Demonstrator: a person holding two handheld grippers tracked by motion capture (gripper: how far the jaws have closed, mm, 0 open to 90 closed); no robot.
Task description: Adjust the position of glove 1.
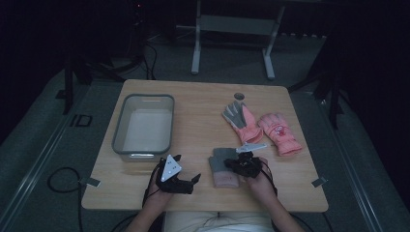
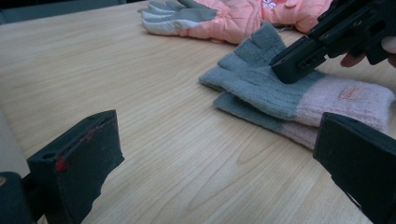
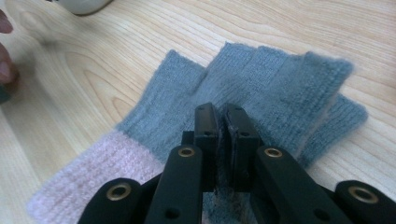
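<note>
Two grey-and-pink fingerless knit gloves (image 1: 223, 169) lie stacked near the table's front edge. The top glove (image 3: 261, 74) covers most of the lower one (image 3: 348, 116), whose edge peeks out at the side. My right gripper (image 3: 220, 112) rests on the top glove's grey part, jaws pressed together with grey knit pinched between the pads. From the left gripper view, that same right gripper (image 2: 292, 70) touches the top glove (image 2: 261, 79). My left gripper (image 1: 187, 167) is held to the left of the gloves, jaws wide apart (image 2: 217, 140) and empty.
A pair of pink padded gloves (image 1: 244, 123) (image 1: 280, 133) lies at the back right of the wooden table (image 1: 203, 111). A grey plastic bin (image 1: 118, 128) stands at the left. A small round object (image 1: 239, 95) sits near the far edge.
</note>
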